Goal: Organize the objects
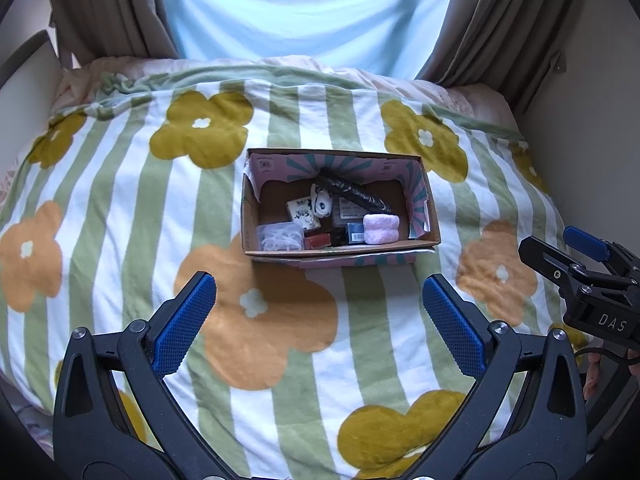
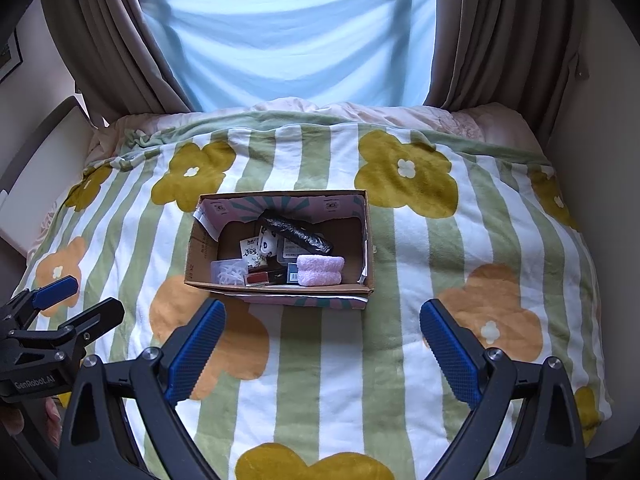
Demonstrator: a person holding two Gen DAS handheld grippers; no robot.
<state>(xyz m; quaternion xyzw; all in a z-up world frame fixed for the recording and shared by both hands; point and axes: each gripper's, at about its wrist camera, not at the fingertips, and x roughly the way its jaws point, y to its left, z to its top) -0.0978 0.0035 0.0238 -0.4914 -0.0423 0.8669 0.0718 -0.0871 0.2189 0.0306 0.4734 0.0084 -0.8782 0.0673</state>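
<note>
- Left gripper [image 1: 320,300] sits nearest us in its own view, fingers [image 1: 182,326] spread wide with nothing between them, over the flowered blanket [image 1: 120,208] on the bed.
- Right gripper [image 2: 322,330] likewise: fingers [image 2: 452,354] released, empty, hovering short of the box. Each gripper also shows at the edge of the other's view, and looks parted there too.
- Cardboard box [image 2: 196,260] rests mid-bed, open top, well ahead of both grippers, nothing touching it.
- Inside, crowded toward the near wall, we see a pink towel roll [image 2: 320,270], a black wrapped roll [image 2: 296,232] lying slantwise, a clear packet [image 2: 228,272] of white bits, a red-brown small case [image 2: 260,278] and printed tissue packs [image 2: 252,248].
- Handling, as we judge it: towel roll is soft and light, squashes under a pinch, so take it across the middle. Black roll looks glossy and plastic-wrapped, likely slippery; grip mid-length, across its width.
- Clear packet probably crinkly and slick, and may sag, so pinch a top edge. Small case looks rigid; take it by the long sides.
- Box looks light with thin walls; it would flex if lifted by one wall, and the soft bed gives it no firm seat.
- Hard to make out: the dark and blue items [image 2: 294,274] beside the towel roll, partly covered; labels unreadable.
- Near box wall hides the lowest parts of the front items. We cannot tell what lies under the black roll.
</note>
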